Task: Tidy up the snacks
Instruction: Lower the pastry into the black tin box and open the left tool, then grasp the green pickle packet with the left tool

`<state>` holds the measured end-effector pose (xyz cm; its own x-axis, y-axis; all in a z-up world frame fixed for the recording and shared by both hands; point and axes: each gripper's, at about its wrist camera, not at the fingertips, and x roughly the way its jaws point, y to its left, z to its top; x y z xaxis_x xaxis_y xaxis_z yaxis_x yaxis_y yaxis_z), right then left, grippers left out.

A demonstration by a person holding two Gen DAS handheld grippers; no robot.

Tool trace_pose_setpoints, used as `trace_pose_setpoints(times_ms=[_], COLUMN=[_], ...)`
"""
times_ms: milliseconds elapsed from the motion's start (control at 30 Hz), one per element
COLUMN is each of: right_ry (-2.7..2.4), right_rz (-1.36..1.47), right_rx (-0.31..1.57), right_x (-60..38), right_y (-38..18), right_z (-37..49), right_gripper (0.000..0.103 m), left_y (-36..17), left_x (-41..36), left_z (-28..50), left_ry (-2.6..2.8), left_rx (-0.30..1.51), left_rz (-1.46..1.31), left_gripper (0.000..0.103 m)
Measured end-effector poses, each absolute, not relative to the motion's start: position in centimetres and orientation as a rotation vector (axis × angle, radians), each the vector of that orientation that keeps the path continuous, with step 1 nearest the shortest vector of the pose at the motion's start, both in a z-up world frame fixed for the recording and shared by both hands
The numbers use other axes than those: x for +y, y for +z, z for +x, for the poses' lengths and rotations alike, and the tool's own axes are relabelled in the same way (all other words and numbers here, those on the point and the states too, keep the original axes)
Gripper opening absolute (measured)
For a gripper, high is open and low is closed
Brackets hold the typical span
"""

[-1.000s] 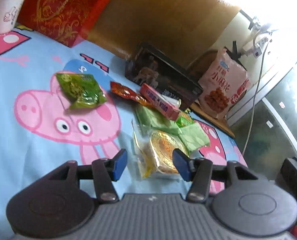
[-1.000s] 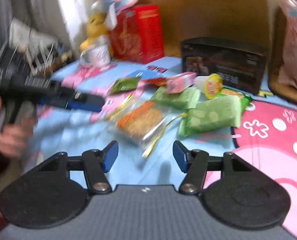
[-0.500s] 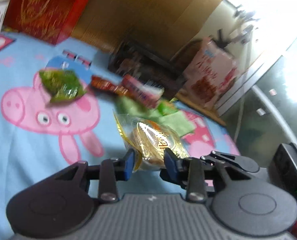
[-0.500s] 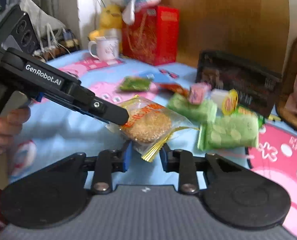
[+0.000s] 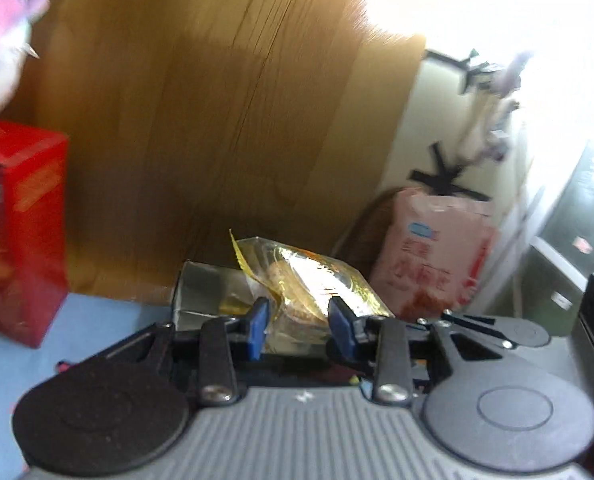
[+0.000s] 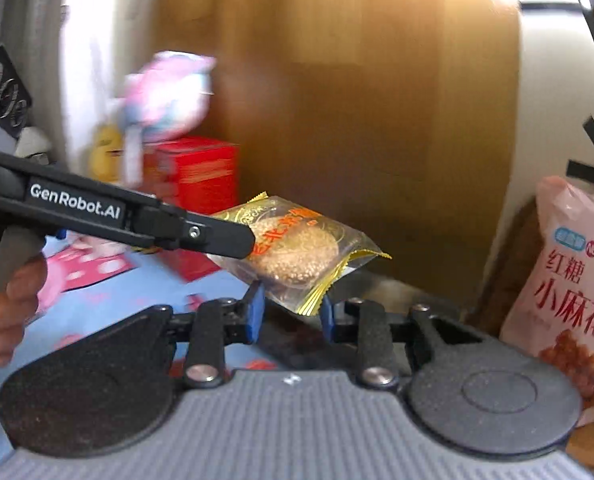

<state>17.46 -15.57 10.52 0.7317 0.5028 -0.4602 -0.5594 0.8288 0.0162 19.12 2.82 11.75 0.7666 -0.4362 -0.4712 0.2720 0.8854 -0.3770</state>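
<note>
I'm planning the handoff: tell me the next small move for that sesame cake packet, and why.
Probably carry the sesame cake packet forward over the dark box before letting go. Both the left gripper and right gripper pinch it in mid-air, clear of the blue cloth.

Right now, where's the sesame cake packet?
The sesame cake packet hangs off the table, centre of both views, gripped by the left tool and right tool, before the wooden panel.

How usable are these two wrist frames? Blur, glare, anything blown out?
Left wrist: window top right blown out, background motion-smeared, glare on the cake packet, though the left gripper stays sharp. Right wrist: plush toy and red box smeared, print on the pink bag readable, mild flare top right.
</note>
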Motion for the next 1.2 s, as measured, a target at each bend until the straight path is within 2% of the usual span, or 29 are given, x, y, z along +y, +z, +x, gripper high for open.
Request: trace_pose_setpoints(times_ms=[233, 333, 400, 600, 733, 900, 1200], right_ry=[0.498, 0.498, 0.500, 0.513, 0.609, 0.801, 0.903], right_rz=[-0.093, -0.084, -0.082, -0.028, 0.023, 0.012, -0.123], right_rx=[0.604, 0.624, 0.605, 0.525, 0.551, 0.647, 0.796], right_x=[-16.4, -16.2, -16.2, -18.0, -17.4, -11.5, -2.0], right_y=[5.7, 4.8, 4.9, 6.7, 6.8, 5.4, 1.2], right_z=[24.5, 25.4, 25.1, 20.9, 17.3, 14.8, 13.8], right_gripper=[0.030, 0.035, 0.045, 0.048, 0.049, 0.049, 0.051], left_y=[5.8, 4.6, 4.8, 7.2, 7.5, 3.8, -1.4], left_x=[0.6, 0.8, 1.5, 7.5, 12.9, 16.9, 18.2], left_z=[25.6, 25.8, 25.1, 18.5, 14.0, 10.9, 10.0], left_ry=[-0.316, -0.304, -0.313, -0.357, -0.203, -0.030, -0.038], left_rx=[0.723, 0.741, 0.726, 0.609, 0.596, 0.701, 0.771], left_rz=[-0.292, -0.289, -0.299, -0.359, -0.339, -0.437, -0.620], left_gripper=[0.032, 0.032, 0.032, 0.038, 0.042, 0.040, 0.040])
